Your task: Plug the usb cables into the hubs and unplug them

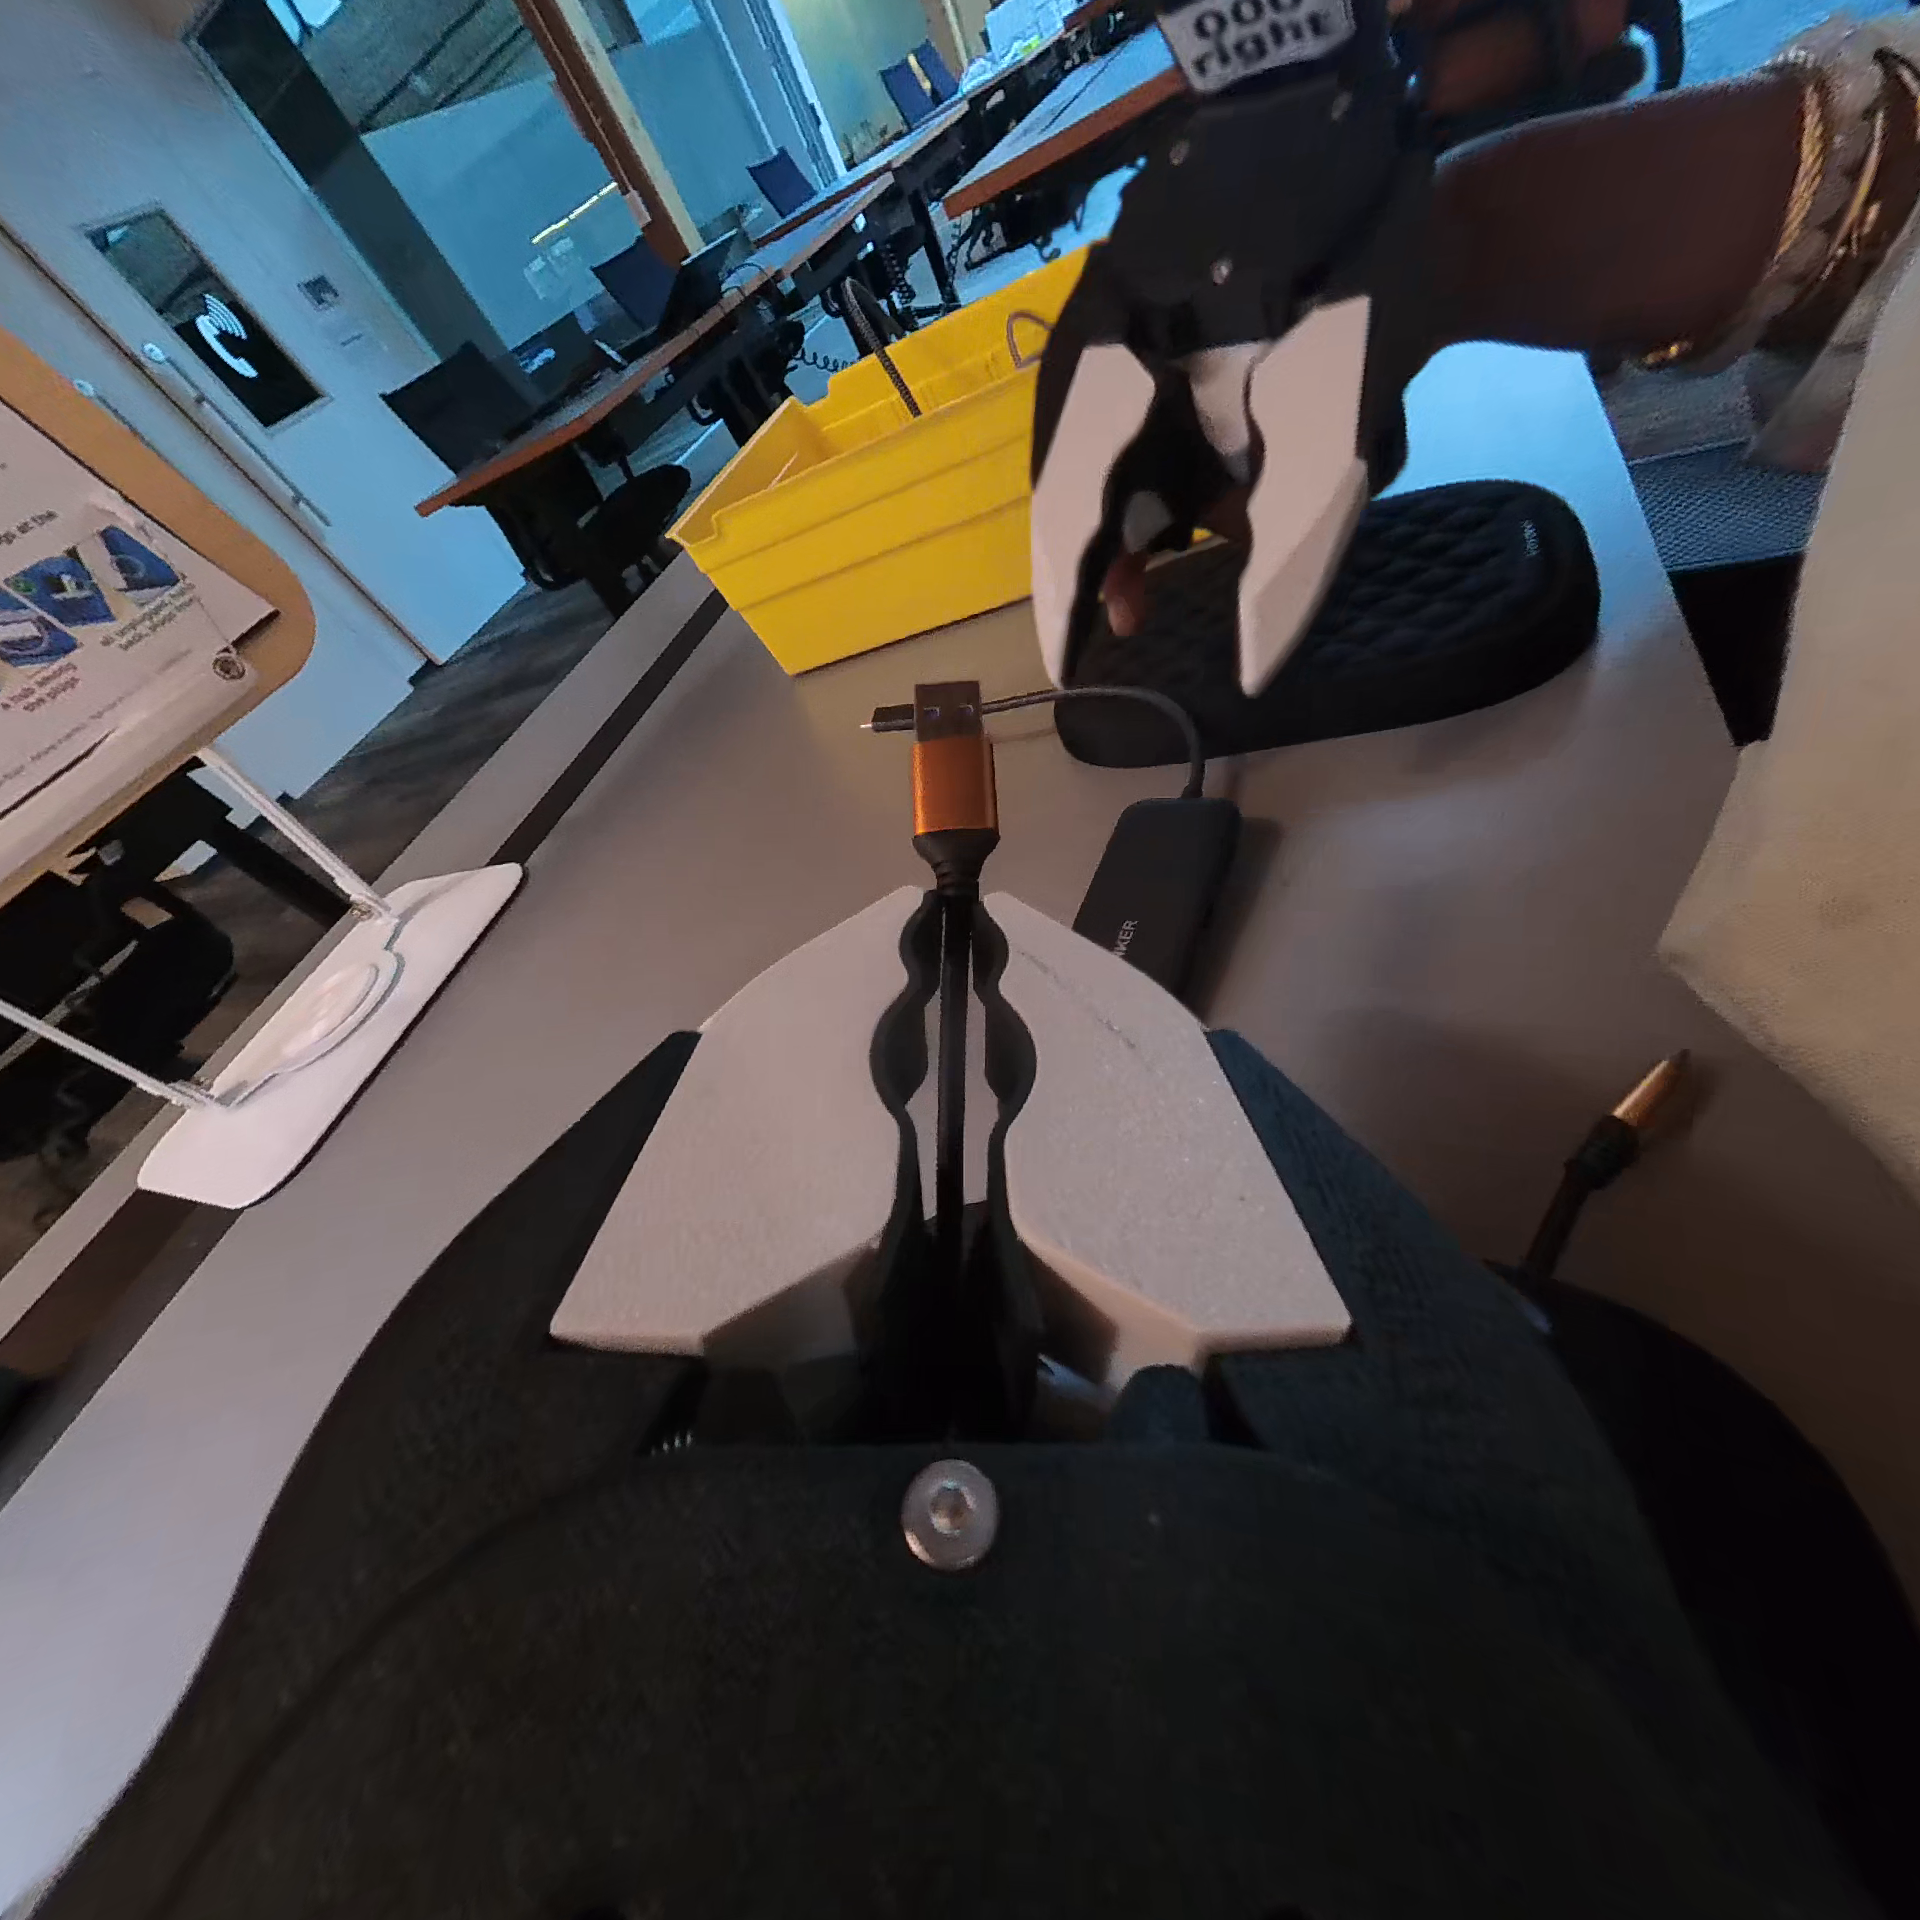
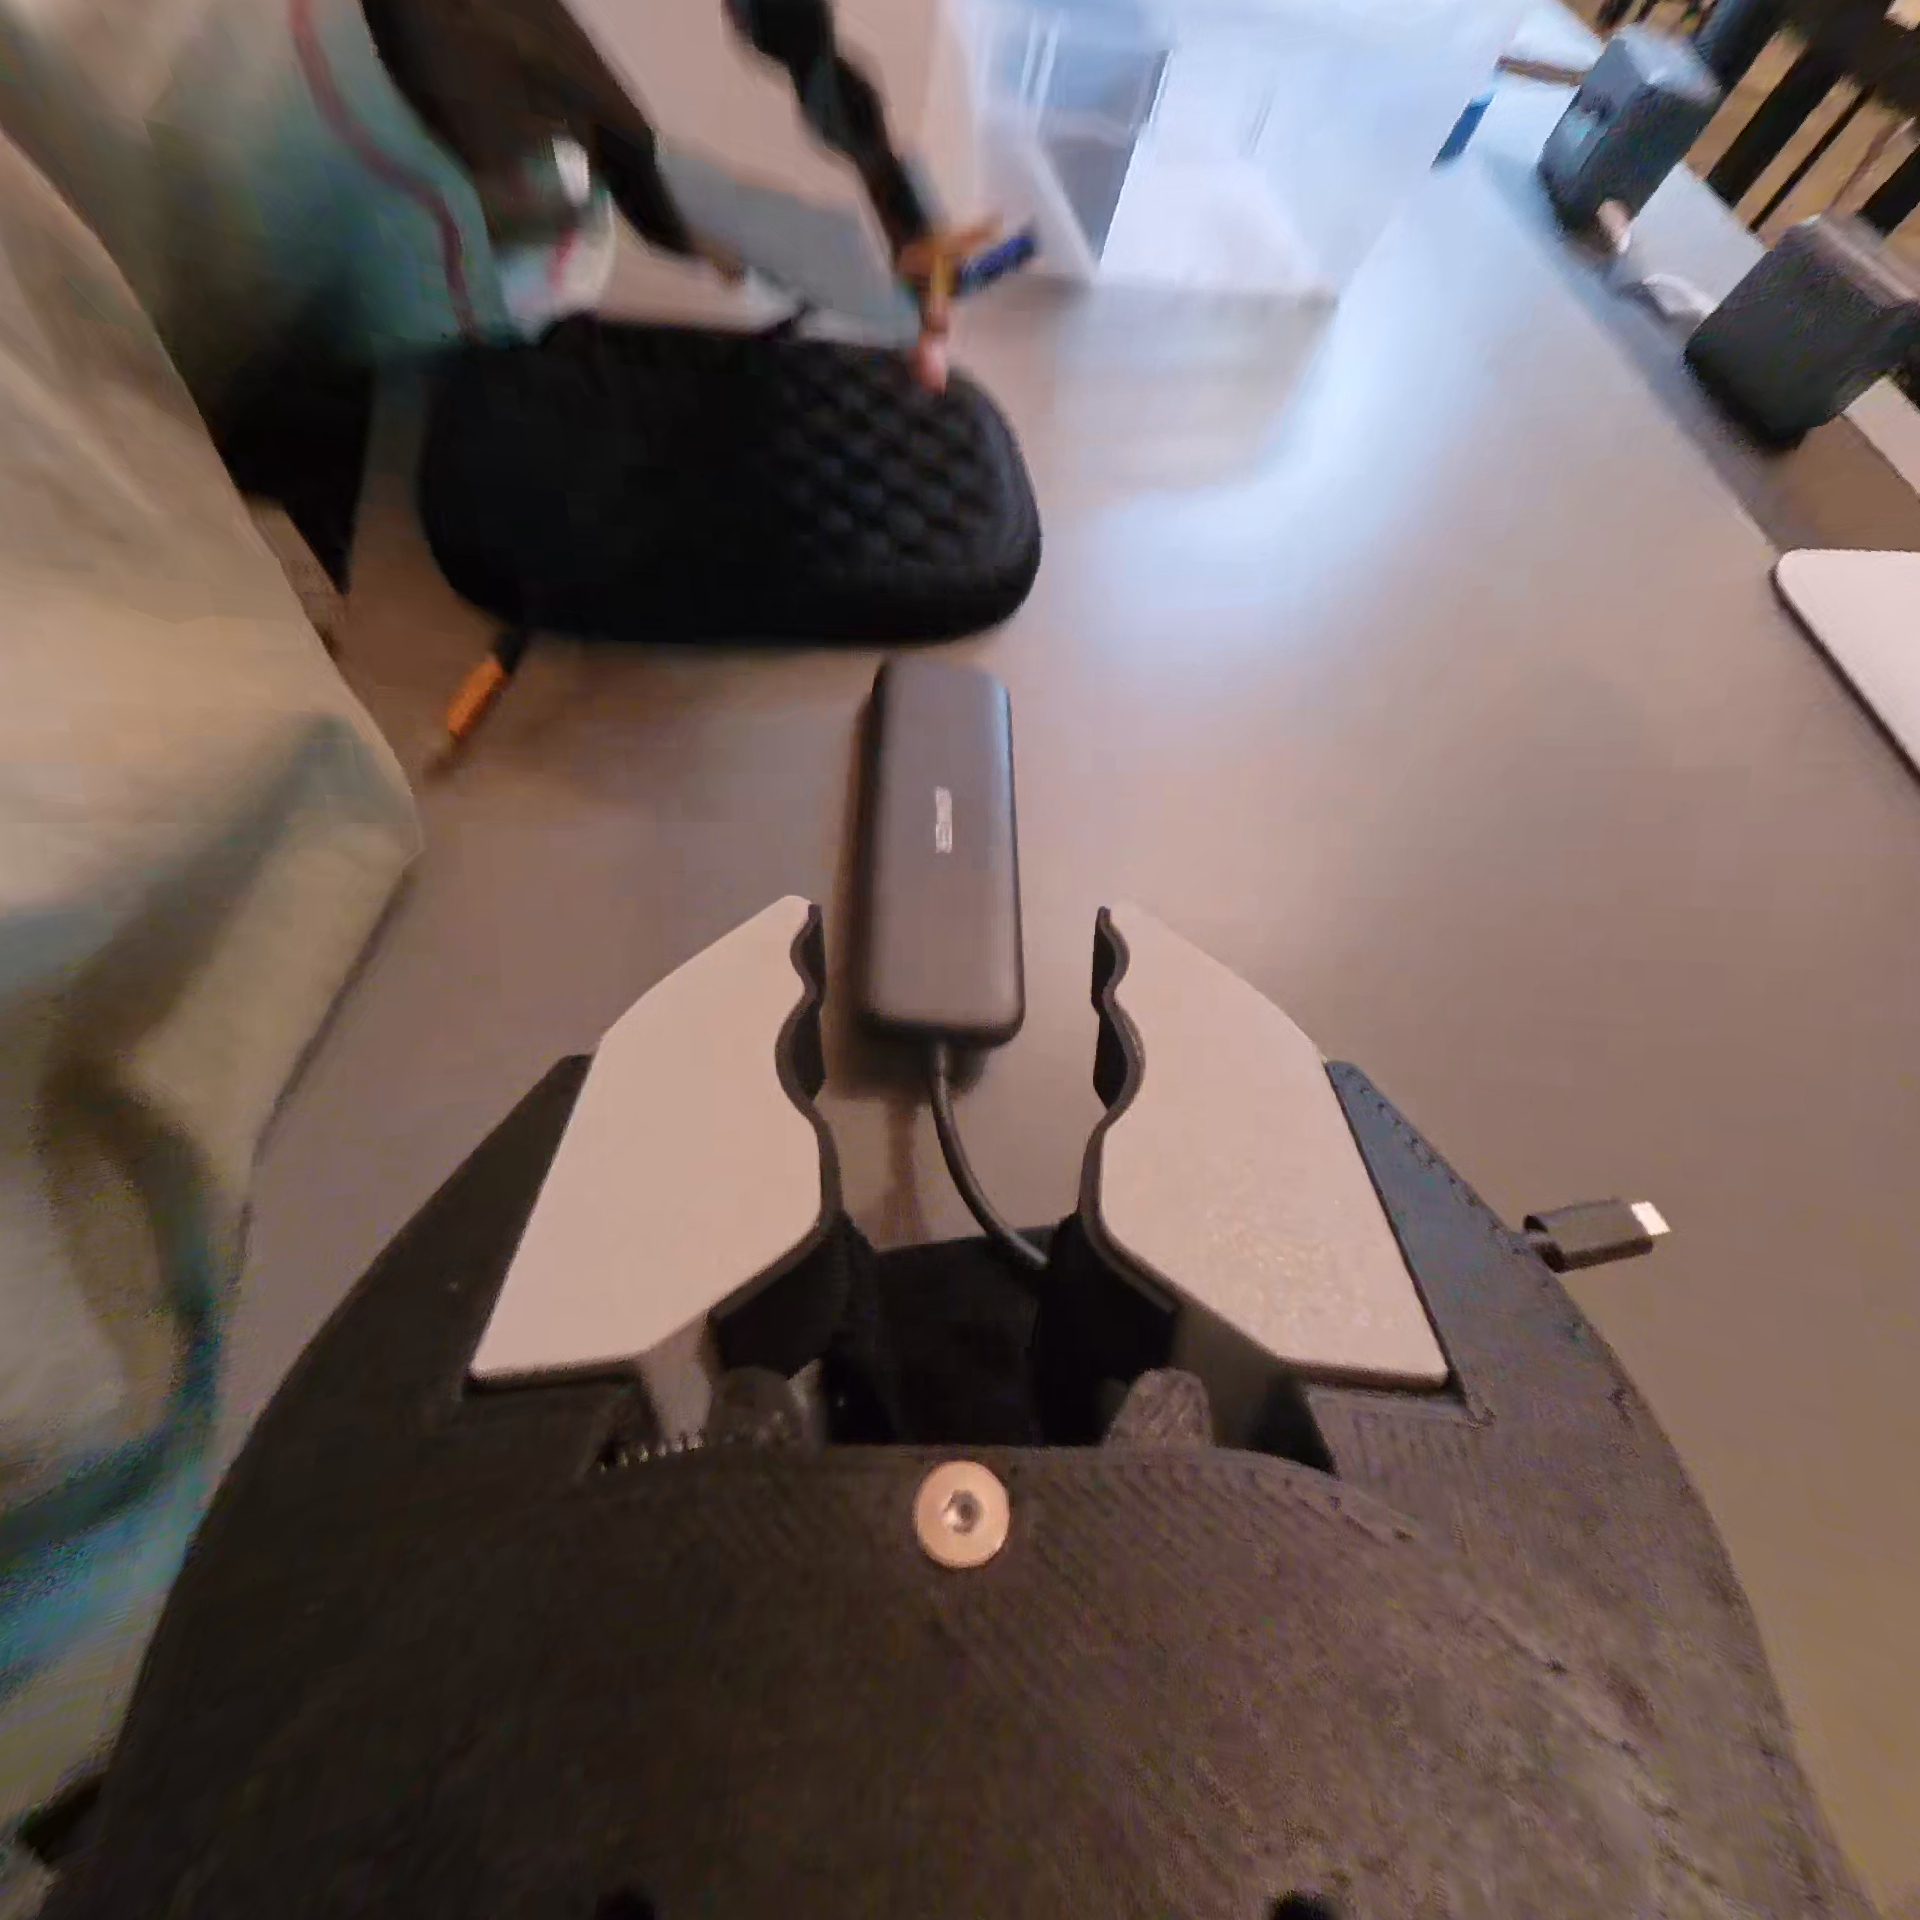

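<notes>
Left tool (image 1: 951, 914): clenched on the black cable just behind the orange USB plug (image 1: 953, 774), plug jutting forward, a grip that kept it aimed for insertion.
Right tool (image 2: 956, 935): released, jaws wide, straddling the near end of the hub (image 2: 940, 842), likely to steady it.
Hub: flat on the grey table (image 2: 1351, 831), its own lead trailing back under the right tool.
Spare plug (image 1: 1652, 1091): orange-tipped, lay loose on the table.
Behind: black quilted pad (image 2: 727, 488), yellow bin (image 1: 883, 520).
</notes>
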{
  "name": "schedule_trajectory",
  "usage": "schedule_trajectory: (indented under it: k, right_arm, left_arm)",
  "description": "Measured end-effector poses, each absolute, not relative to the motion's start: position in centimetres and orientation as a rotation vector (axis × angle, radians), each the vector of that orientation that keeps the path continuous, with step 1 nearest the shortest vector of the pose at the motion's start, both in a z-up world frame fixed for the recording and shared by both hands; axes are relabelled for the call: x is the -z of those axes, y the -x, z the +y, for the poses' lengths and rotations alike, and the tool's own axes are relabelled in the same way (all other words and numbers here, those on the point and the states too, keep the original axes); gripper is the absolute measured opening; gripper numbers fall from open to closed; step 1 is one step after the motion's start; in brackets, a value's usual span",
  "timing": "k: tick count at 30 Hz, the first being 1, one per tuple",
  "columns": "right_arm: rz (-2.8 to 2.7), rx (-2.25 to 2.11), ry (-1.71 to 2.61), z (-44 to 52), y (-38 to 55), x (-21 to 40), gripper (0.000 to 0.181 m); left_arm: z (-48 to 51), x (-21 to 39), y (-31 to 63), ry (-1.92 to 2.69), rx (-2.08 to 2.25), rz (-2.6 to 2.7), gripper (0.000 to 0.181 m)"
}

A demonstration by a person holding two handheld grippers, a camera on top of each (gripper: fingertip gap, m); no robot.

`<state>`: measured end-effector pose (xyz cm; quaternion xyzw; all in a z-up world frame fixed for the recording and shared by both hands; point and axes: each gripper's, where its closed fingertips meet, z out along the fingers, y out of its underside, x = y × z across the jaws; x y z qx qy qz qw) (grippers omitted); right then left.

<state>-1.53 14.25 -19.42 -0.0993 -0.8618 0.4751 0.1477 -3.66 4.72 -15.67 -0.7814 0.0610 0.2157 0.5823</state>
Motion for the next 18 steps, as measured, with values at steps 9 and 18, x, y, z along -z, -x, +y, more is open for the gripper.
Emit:
schedule_trajectory:
  k: [9, 18]
  right_arm:
    - [-2.331, -0.884, -0.377, 13.9, 1.7, 24.0, 0.047]
    - [-2.268, -0.803, -0.508, 12.3, 3.4, 24.5, 0.017]
  left_arm:
    - [4.5, 16.9, 3.5, 1.884, -0.482, 0.104, 0.005]
    - [4.1, 16.1, 3.8, 1.782, -0.357, -0.009, 0.005]
